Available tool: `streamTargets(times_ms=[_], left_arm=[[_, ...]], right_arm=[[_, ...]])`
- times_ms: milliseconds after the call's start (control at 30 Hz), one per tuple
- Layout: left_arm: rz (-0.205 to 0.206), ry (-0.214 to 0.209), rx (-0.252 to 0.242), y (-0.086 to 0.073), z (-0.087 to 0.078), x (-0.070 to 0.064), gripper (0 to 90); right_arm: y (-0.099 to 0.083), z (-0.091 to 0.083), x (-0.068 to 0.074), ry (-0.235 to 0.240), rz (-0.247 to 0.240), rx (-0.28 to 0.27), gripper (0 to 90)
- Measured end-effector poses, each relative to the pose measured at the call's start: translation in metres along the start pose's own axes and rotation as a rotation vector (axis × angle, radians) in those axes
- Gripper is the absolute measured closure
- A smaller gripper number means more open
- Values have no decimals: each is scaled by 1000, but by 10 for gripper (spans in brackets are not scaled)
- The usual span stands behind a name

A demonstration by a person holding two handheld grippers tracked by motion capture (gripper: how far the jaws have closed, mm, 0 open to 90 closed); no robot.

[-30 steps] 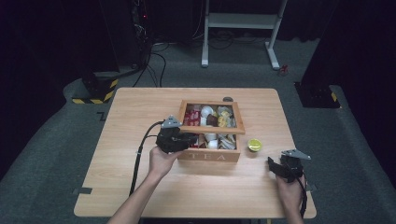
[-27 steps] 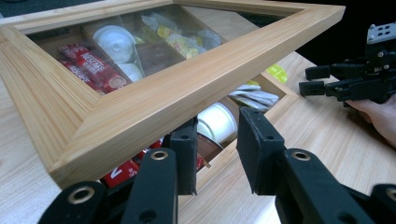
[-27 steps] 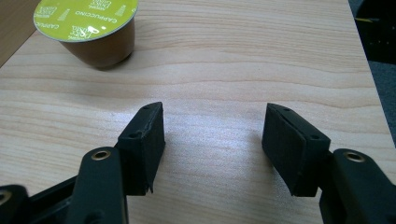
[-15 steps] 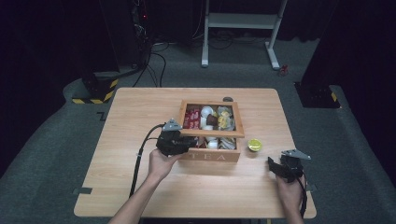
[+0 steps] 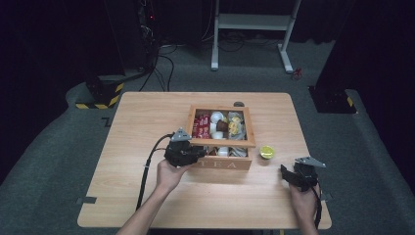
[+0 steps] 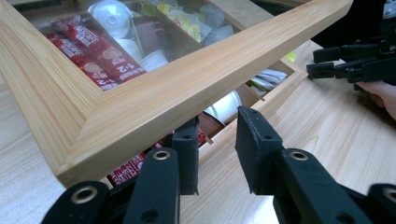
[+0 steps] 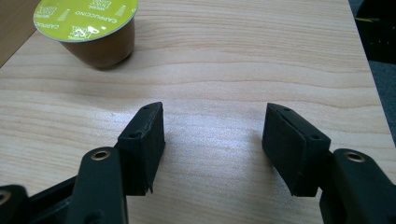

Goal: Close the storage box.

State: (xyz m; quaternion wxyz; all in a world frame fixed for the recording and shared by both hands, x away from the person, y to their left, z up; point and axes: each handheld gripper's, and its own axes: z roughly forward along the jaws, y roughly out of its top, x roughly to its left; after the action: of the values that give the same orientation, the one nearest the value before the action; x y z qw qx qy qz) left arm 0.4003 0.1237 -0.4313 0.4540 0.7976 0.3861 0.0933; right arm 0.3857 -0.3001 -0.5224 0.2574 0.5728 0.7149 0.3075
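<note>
A wooden box marked TEA (image 5: 222,164) stands mid-table, its glass-paned lid (image 5: 220,142) lifted a little at the front. My left gripper (image 5: 198,152) is at the box's front left corner. In the left gripper view its jaws (image 6: 217,135) are open and sit under the raised lid frame (image 6: 140,107), with nothing between them. Red sachets (image 6: 88,51) and white capsules (image 6: 112,14) show through the glass. My right gripper (image 5: 286,172) rests open near the front right edge, its jaws (image 7: 212,121) over bare wood. A yellow-lidded capsule (image 7: 88,28) stands just beyond them.
The yellow capsule (image 5: 266,152) sits on the table right of the box. My right gripper (image 6: 322,63) shows far off in the left gripper view. Bare tabletop (image 5: 142,127) lies left of the box. A white desk frame (image 5: 254,29) and dark equipment stand on the floor beyond.
My left gripper has shifted very slightly at the box's front left corner. The right gripper and the yellow capsule have stayed where they were.
</note>
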Motion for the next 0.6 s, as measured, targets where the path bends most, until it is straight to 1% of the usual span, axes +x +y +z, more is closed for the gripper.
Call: streamTargets(times_ms=[233, 300, 367, 467, 600], left_arm=[[-13, -3, 8, -6, 3, 0, 699], [-16, -9, 11, -8, 4, 1, 700], [-29, -14, 9, -11, 5, 2, 702], [-26, -14, 11, -13, 6, 2, 701], [-32, -13, 17, -17, 8, 3, 701]], right_arm=[[0, 0, 0, 0, 0, 0, 390], [0, 0, 0, 0, 0, 0, 389], [0, 0, 0, 1, 4, 1, 387], [0, 0, 0, 1, 4, 2, 387], [0, 0, 0, 1, 4, 2, 385]])
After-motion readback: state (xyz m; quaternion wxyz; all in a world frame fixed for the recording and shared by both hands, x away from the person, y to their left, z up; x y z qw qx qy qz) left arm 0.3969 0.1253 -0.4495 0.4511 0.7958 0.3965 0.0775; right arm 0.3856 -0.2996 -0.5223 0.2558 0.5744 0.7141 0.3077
